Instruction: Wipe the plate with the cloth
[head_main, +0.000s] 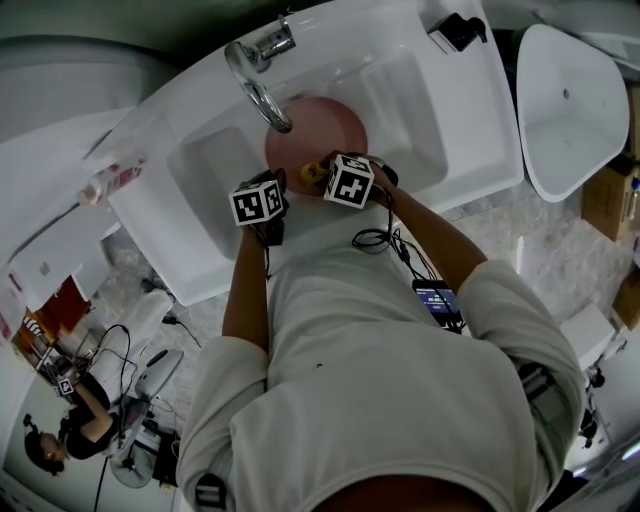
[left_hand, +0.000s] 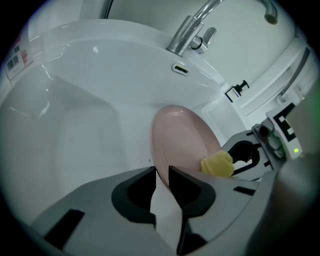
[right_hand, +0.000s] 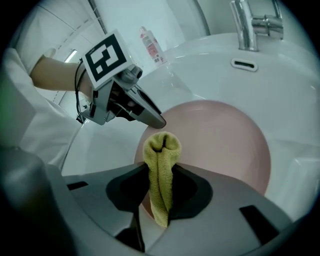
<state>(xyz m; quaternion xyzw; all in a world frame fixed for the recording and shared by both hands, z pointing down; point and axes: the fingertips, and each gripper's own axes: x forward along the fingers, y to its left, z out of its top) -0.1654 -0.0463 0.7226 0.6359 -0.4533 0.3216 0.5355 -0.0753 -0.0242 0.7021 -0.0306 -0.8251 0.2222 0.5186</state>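
Note:
A round pink plate (head_main: 318, 136) is held tilted inside the white sink (head_main: 210, 170), under the tap. My left gripper (left_hand: 161, 176) is shut on the plate's (left_hand: 180, 140) near rim, holding it on edge. My right gripper (right_hand: 161, 172) is shut on a folded yellow cloth (right_hand: 161, 165), whose bunched end rests against the plate's (right_hand: 220, 140) lower face. In the left gripper view the cloth (left_hand: 218, 164) shows at the plate's right edge, in the right gripper's jaws. From the head view the cloth (head_main: 313, 172) peeks out between the two marker cubes.
A chrome tap (head_main: 262, 78) arches over the basin. A plastic bottle (head_main: 110, 180) lies on the sink's left ledge, a black clip (head_main: 458, 30) at its back right corner. A white basin (head_main: 570, 105) stands to the right. Cables and a phone (head_main: 440, 300) hang at my waist.

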